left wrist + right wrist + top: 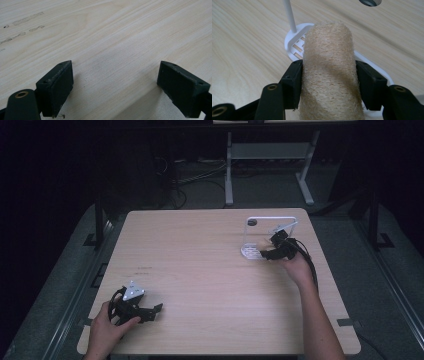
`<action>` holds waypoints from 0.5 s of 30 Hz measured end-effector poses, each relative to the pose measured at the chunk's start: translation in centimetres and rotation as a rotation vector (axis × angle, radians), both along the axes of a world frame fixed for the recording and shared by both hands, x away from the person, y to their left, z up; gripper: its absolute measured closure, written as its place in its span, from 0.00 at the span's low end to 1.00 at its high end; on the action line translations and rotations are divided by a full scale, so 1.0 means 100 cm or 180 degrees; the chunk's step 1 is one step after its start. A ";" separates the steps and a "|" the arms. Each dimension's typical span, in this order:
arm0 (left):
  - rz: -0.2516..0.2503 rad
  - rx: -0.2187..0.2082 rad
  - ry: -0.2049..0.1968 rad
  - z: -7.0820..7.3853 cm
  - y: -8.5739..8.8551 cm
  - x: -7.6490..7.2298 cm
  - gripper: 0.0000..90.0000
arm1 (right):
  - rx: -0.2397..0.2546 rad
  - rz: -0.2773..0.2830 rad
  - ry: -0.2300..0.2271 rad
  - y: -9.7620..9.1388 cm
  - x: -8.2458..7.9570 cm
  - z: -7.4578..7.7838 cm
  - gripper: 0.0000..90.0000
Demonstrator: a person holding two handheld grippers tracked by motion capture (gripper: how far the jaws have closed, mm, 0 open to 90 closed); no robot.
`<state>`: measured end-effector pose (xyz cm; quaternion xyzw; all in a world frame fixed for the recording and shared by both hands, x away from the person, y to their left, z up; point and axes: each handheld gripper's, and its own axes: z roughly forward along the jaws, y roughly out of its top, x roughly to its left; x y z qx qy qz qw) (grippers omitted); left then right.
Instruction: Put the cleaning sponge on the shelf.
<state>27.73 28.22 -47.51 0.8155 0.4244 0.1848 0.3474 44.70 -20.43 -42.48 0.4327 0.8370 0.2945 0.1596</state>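
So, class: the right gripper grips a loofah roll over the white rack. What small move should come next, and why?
Probably lower it a little. The right gripper clamps the loofah roll, whose tip hangs over the white rack's slotted base, apparently not yet resting on it.

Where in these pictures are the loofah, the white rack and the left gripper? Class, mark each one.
loofah [328, 65], right gripper view, middle of its fibrous side.
white rack [291, 43], right gripper view, rim of its slotted base.
left gripper [115, 90], left gripper view, midway between its open fingers.
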 end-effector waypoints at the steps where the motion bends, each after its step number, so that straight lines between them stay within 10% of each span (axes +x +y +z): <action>1: 0.0000 0.0000 0.0000 0.000 0.000 0.000 0.14 | 0.0000 0.0000 0.0000 0.000 0.000 0.000 0.47; 15: -0.0002 0.0003 0.0004 0.000 0.000 0.000 0.14 | -0.0061 -0.0040 0.0128 0.008 0.013 -0.015 0.47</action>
